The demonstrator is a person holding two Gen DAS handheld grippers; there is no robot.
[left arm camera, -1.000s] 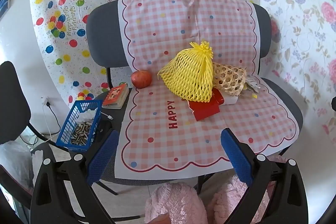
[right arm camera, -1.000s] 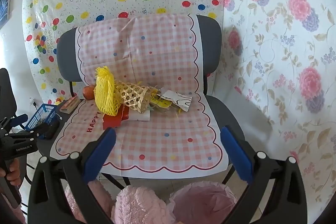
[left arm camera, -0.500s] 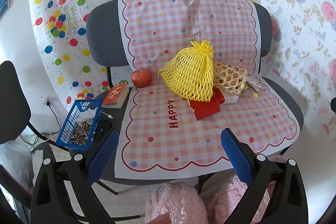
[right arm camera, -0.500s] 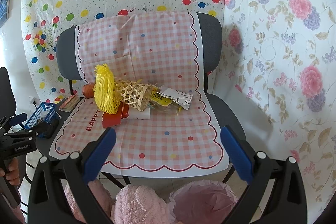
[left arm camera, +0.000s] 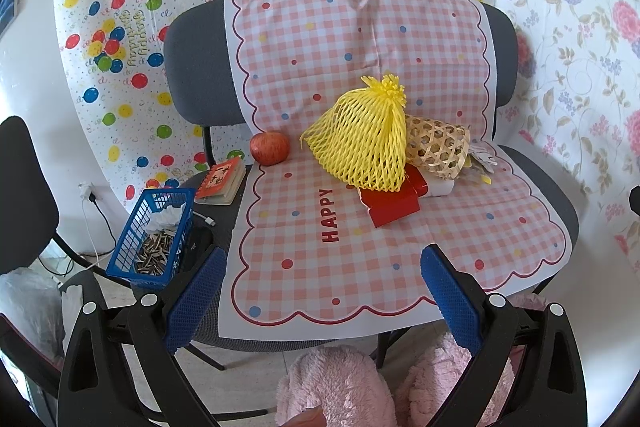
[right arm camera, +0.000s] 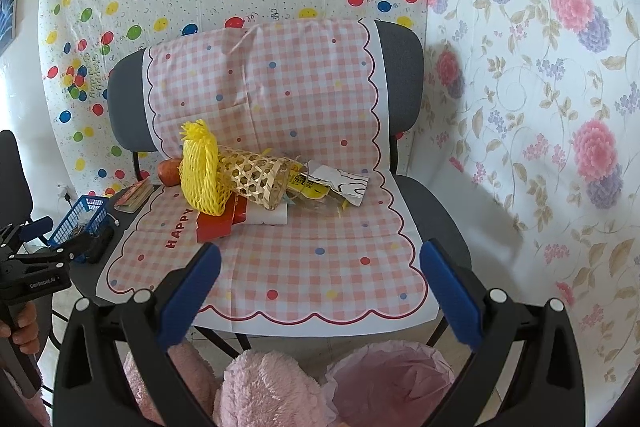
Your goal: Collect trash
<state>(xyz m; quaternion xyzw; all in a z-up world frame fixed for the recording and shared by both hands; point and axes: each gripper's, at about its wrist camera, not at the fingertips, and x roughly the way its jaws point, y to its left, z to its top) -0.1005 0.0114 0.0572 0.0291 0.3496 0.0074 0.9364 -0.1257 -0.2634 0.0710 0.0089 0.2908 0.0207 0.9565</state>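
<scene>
Both my tongs hang before the checked cloth (left arm camera: 352,259) on the chair seat. My left gripper (left arm camera: 320,291) is spread wide and holds nothing; my right gripper (right arm camera: 320,287) gapes just as empty. The trash sits mid-cloth: a yellow foam net (left arm camera: 360,143) leaning on a woven bamboo sleeve (left arm camera: 438,147), over a red carton (left arm camera: 390,205), with crumpled wrappers (right arm camera: 332,187) just beyond. An apple (left arm camera: 270,148) sits at the cloth's left edge. A pink-lined bin (right arm camera: 392,383) stands below its front hem.
</scene>
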